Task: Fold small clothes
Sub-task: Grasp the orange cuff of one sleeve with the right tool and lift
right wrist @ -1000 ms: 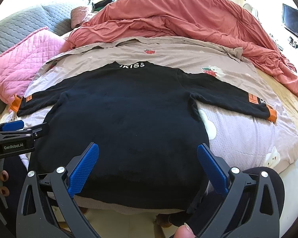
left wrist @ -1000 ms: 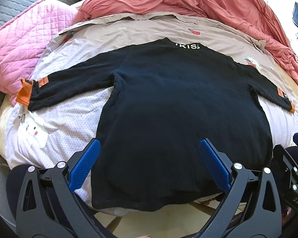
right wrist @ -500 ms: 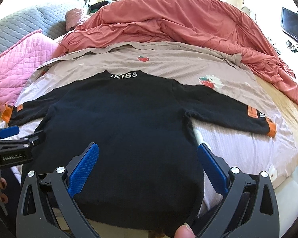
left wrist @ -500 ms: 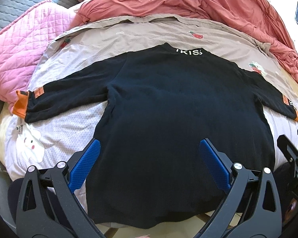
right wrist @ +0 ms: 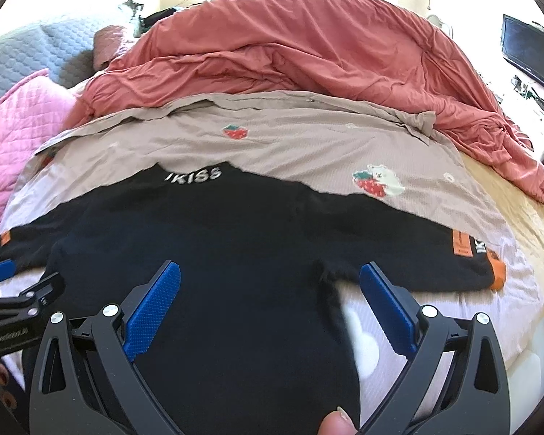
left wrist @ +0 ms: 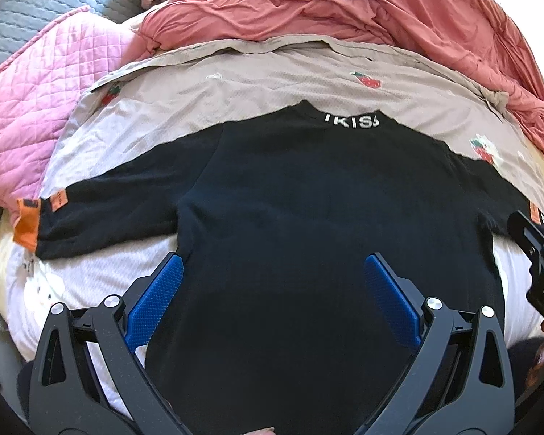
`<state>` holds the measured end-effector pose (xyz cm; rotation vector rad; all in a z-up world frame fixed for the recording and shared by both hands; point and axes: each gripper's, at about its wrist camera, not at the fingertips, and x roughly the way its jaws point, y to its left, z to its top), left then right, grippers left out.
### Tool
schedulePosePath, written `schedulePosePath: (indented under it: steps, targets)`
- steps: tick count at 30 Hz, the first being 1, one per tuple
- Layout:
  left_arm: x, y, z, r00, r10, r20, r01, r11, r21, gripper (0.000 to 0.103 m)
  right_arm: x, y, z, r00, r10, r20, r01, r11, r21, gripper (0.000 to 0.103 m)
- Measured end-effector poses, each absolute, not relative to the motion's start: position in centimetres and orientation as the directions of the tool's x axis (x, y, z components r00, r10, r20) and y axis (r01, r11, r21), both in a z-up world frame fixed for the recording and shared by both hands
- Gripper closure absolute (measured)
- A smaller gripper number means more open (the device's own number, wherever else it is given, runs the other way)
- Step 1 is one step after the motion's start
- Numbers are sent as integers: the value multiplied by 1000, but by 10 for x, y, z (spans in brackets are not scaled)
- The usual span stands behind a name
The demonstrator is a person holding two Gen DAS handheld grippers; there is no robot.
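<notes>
Left wrist view | black sweater (left wrist: 308,217) lies flat, sleeves spread, across the bed's (left wrist: 206,90) near edge | left gripper (left wrist: 272,290) and right gripper (right wrist: 268,290) hover above it, jaws wide open, empty | likely best: pinch a sleeve cuff, fold inward squarely.

The black sweater (right wrist: 235,253) carries white lettering "IKISS" at the back of its collar (right wrist: 194,175). The orange patch (right wrist: 461,242) on its right sleeve bears print too small to read.
</notes>
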<state>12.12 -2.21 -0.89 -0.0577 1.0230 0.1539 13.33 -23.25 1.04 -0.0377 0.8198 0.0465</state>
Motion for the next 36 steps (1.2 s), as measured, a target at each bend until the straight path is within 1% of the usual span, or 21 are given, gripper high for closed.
schedulePosePath:
  steps: [4, 10, 18, 21, 28, 36]
  targets:
    - [142, -28, -12, 509, 100, -855, -155, 988, 23, 9, 163, -236, 7, 677, -5, -736, -29, 999, -33, 4]
    - [173, -33, -17, 510, 69, -858, -155, 988, -13, 9, 198, -244, 4, 689, -23, -725, 4, 1000, -29, 4]
    - [205, -41, -38, 497, 42, -867, -139, 990, -31, 9, 221, -270, -25, 670, -70, -739, 78, 997, -24, 4]
    - [212, -46, -47, 497, 9, -868, -114, 992, -55, 9, 227, -301, -36, 650, -115, -751, 152, 988, -19, 4]
    - [221, -64, -67, 477, -27, -878, -95, 992, -83, 9, 226, -397, -46, 596, -231, -769, 376, 927, 13, 4]
    - [228, -95, -79, 458, -23, -889, -32, 999, -43, 9, 202, -496, -49, 500, -346, -794, 601, 799, 31, 4]
